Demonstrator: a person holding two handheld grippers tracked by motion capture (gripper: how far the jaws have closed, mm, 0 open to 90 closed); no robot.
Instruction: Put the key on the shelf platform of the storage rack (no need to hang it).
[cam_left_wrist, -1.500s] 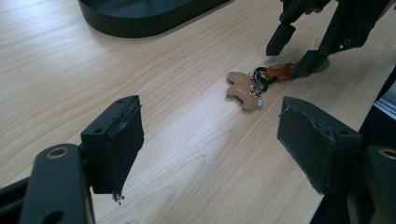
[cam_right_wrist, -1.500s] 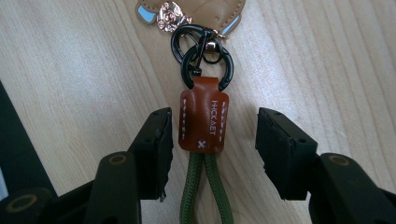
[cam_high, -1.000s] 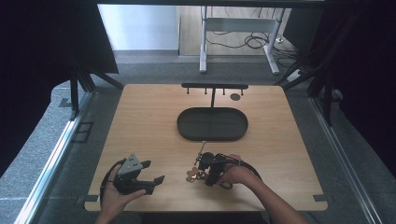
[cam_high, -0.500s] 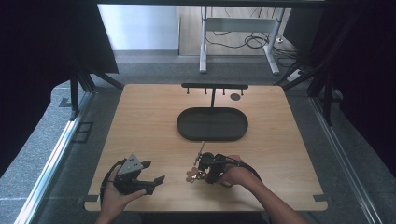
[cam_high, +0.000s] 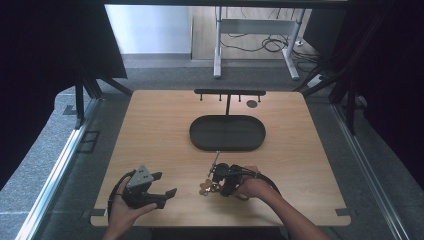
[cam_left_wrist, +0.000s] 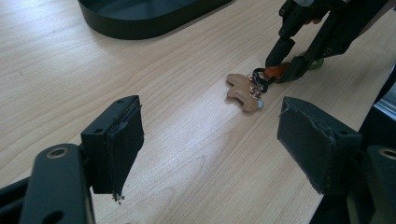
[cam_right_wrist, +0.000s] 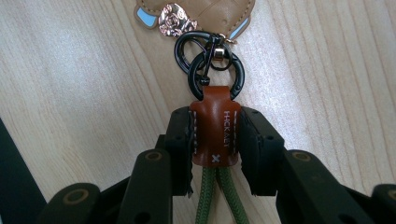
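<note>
Right gripper view: your right gripper (cam_right_wrist: 215, 133), jaws just closed, clamps the keychain's brown leather tab (cam_right_wrist: 215, 130); stitching and black rings (cam_right_wrist: 212, 65) read here, tiny from the high view. Tan charm (cam_left_wrist: 243, 91) cut off at the top. Left gripper (cam_left_wrist: 210, 144) gapes, holding nothing. Keychain (cam_high: 212, 184) sits near the wooden table's (cam_high: 150, 130) near edge, short of the black tray (cam_high: 227, 133).
</note>
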